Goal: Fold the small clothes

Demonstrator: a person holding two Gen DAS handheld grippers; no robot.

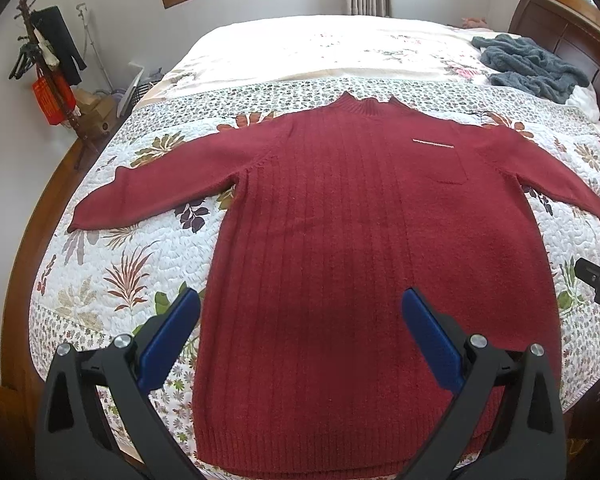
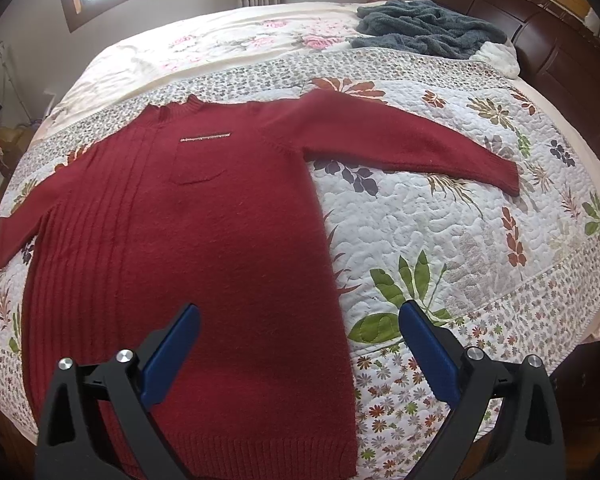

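Hovering wide open, both the left tool (image 1: pixel 300 316) and right tool (image 2: pixel 299 330), over a soft, limp, likely light red sweater (image 1: pixel 340 240) lying just ahead, best pinching at the hem corners.

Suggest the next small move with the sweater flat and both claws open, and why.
Probably lower the right claw toward the right sleeve cuff to fold it inward. The red sweater lies flat on the quilt, sleeves spread, nothing folded; both claws hover open and empty, left claw over the hem.

I see a bed (image 1: pixel 100 280) covered by a floral quilt. A red knit sweater (image 1: pixel 340 240) lies flat at its near edge; a grey fleece blanket (image 1: pixel 532 66) sits bunched by the headboard corner.
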